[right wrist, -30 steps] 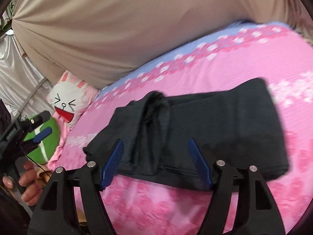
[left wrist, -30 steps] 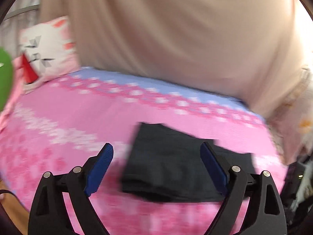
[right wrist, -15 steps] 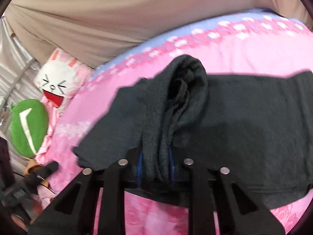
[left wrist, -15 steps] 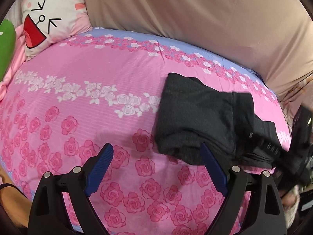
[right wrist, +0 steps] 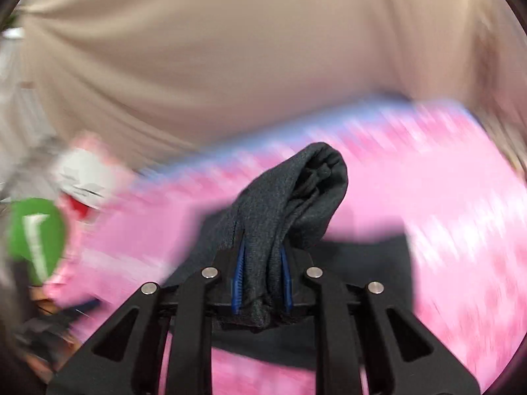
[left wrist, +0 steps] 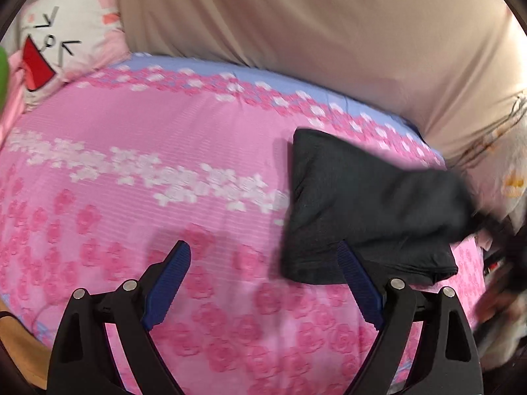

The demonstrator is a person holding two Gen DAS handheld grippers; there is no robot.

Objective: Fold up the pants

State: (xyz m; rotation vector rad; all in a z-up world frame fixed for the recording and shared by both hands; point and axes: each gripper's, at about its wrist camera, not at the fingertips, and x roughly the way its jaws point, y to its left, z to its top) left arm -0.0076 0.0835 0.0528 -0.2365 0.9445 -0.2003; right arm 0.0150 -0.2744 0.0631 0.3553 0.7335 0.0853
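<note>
Dark grey pants [left wrist: 365, 204] lie folded on the pink flowered bed [left wrist: 138, 171], their right end raised. My left gripper [left wrist: 263, 263] is open and empty, low over the bed just left of the pants' near edge. My right gripper [right wrist: 262, 256] is shut on a bunched fold of the pants [right wrist: 290, 197] and holds it up off the bed; the rest of the pants [right wrist: 362, 263] hangs flat below. The right wrist view is blurred by motion.
A white rabbit-face pillow [left wrist: 62, 36] and a green cushion [right wrist: 34, 233] sit at the head of the bed. A beige curtain [left wrist: 313, 26] hangs behind the bed. The bed's near edge [left wrist: 19, 339] is at lower left.
My right gripper has shut on a fold of the pants and lifted it. My left gripper stayed open and swung left, so the pants now sit to its right.
</note>
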